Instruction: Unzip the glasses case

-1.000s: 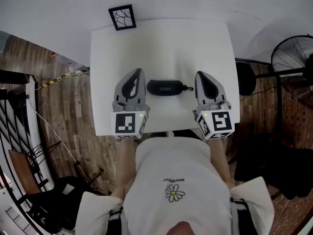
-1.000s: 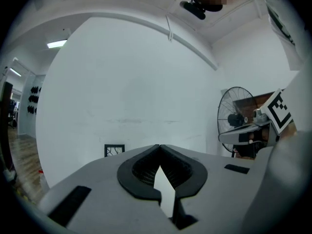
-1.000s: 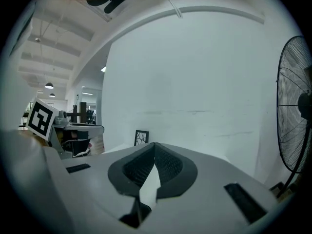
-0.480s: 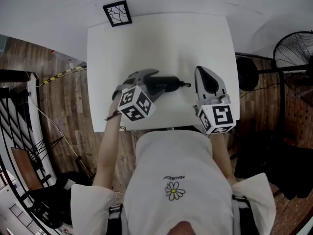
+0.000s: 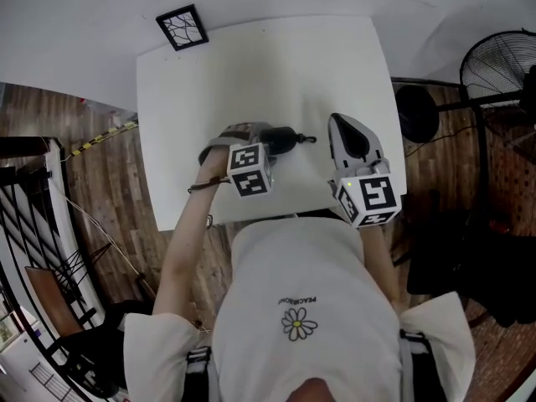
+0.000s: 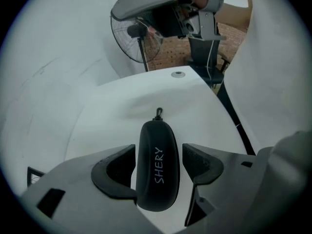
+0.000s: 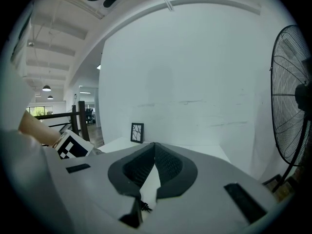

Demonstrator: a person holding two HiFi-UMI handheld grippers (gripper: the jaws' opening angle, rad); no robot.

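Now my left gripper's (image 6: 158, 152) jaws are opening astride the glasses case (image 6: 157, 172), pads not yet pressing. I should centre, then clamp its body firmly. My right gripper (image 7: 155, 147), jaws closed and empty, hovers right of the zip pull (image 6: 158, 113), mid-table (image 5: 251, 65).

We see a white table (image 5: 335, 74) with a bare, plain top. A black case (image 5: 281, 138) lies flat near its front middle, zip pull toward the right edge. A small black frame (image 5: 182, 28) stands at the far left corner, well apart from the case.
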